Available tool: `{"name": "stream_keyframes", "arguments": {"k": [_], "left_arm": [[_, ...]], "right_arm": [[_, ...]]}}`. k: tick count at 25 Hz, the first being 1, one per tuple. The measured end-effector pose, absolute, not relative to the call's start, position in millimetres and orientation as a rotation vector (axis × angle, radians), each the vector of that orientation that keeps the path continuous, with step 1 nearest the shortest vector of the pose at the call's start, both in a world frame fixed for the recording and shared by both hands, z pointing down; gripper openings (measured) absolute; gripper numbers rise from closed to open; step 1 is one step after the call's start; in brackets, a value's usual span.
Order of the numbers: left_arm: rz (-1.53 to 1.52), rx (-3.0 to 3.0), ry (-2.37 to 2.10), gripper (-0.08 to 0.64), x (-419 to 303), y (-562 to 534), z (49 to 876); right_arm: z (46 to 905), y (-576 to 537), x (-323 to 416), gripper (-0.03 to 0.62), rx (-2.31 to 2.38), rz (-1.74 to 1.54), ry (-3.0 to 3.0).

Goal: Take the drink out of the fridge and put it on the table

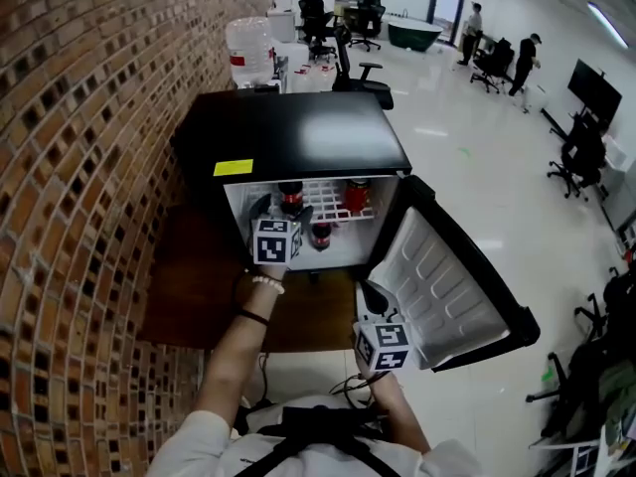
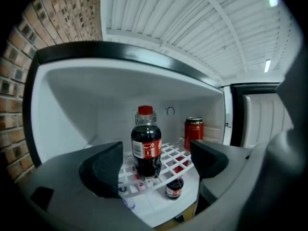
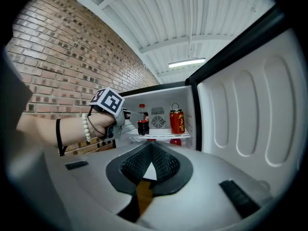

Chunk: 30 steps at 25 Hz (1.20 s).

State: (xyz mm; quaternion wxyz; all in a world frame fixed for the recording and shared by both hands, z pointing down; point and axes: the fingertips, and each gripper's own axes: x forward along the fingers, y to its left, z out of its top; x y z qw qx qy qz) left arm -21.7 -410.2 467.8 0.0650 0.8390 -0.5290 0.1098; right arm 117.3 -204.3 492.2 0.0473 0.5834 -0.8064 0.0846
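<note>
R hand-held gripper (image 3: 151, 153), clenched & empty, hangs by open fridge door (image 1: 447, 286); L hand-held gripper (image 2: 156, 152) gapes wide w/ cola bottle (image 2: 146, 146) btwn jaws, untouched, upright on wire shelf (image 2: 175, 159) in fridge (image 1: 298, 137): door's open, but grab, lift-out & tabletop placing all left.

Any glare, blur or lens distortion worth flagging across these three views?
Head view: fisheye bows the brick wall; a bright reflection washes out part of the glossy fridge top. Left gripper view: cola bottle is sharp, the open left gripper in front is dark and soft, corners go black. Right gripper view: the fridge door bulges from distortion; the ceiling lamp clips white.
</note>
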Motion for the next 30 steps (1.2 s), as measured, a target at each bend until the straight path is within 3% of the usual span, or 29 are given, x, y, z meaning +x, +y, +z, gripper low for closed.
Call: {"name": "stream_keyframes", "arguments": {"k": [14,18,30], "left_arm": [[0.357,2.493,-1.632,0.383,-10.9,-468.1,473.0],[0.376,2.485,-1.653,0.313,-14.5,-470.8,471.4],[0.320,2.540,-1.581,0.307,-14.6,-433.4,458.9]], "right_arm": [[492.8,-202.9,146.1,0.011,1.865,0.272,-2.404],[492.0,-203.0,144.7,0.011,1.865,0.275,-2.407],[495.7,-200.6,143.1,0.011,1.853,0.285,-2.413]]}}
